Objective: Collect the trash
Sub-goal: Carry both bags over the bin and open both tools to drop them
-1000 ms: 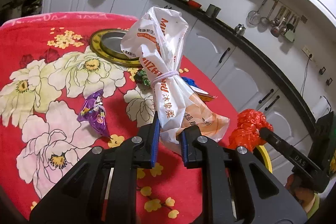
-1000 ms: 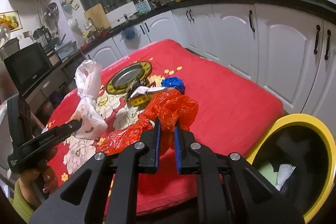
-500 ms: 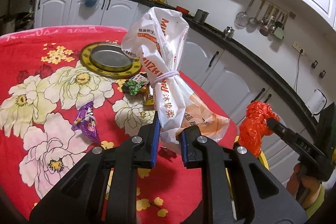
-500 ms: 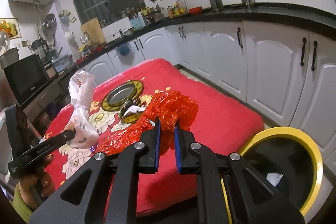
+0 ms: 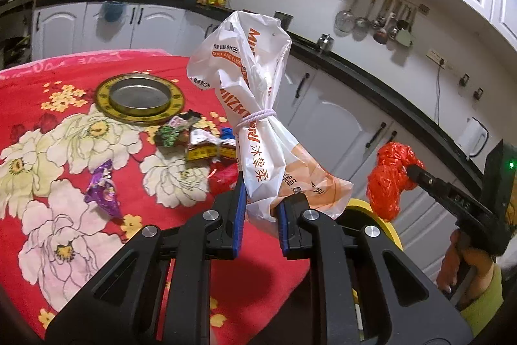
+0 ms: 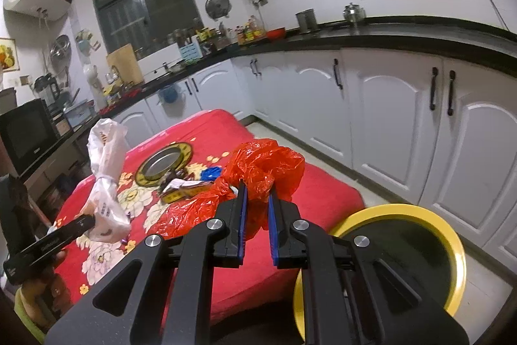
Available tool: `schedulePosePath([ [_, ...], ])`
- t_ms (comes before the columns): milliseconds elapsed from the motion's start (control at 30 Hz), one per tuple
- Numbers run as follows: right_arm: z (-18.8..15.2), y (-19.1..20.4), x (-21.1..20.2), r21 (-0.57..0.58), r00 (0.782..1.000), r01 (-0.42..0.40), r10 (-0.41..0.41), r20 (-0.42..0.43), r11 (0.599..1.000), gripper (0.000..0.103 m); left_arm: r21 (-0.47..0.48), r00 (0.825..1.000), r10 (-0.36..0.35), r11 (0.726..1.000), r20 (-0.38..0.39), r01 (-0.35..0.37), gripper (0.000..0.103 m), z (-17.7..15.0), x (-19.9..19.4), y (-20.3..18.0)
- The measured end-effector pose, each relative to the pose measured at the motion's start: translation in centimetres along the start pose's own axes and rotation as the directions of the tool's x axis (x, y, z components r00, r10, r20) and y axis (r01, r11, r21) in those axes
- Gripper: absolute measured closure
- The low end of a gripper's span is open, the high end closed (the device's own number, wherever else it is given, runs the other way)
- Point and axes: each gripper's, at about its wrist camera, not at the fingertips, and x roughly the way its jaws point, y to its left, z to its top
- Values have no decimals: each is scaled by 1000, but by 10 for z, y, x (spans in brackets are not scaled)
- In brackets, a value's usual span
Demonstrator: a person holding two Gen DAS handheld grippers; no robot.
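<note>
White plastic: a white bag (image 5: 258, 131), tied round the middle with a pale band, is held up in the air by the left gripper (image 5: 260, 215). Its bottom end is pinched tight between the jaws.
Red plastic: a crumpled red bag (image 6: 261, 173) is clamped in the right gripper (image 6: 257, 215) and is lifted off the table.
Where they are: both bags are held up near the table's edge, close to the yellow bin (image 6: 452, 235) on the floor.
Step in hand: the two bags seem to be on their way to the bin.
How to do it well: each bag should be brought right over the dark hole before the jaws are let go. The loose tail of the red bag should be kept off the rim. One bag at a time would be safer.
Yellow bin: the inside is dark, and what is in it cannot be made out.
Gold-rimmed dish (image 5: 139, 96): it looks empty.
Red flowered cloth (image 5: 64, 151): more trash is left on it, a purple wrapper (image 5: 103, 189) and a small heap of wrappers (image 5: 190, 141) beside the dish.
</note>
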Motion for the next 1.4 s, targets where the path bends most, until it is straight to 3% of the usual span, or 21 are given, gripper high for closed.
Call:
schedulePosePath([
  [433,-6,-24,-25,13,996,85,-86,32,996,92,67,997,-77,995,-23,79,92,-16,3,-32],
  [1000,-13,-78,-40,76,981,184,-188,45,980,92,180,985,-120,973,-127,142,92,-42,29,-83],
  [1400,-21,-108,-55,51,954,292,-295,60,955,92,295,961,-159,929,-225,223,92,-65,59,-139],
])
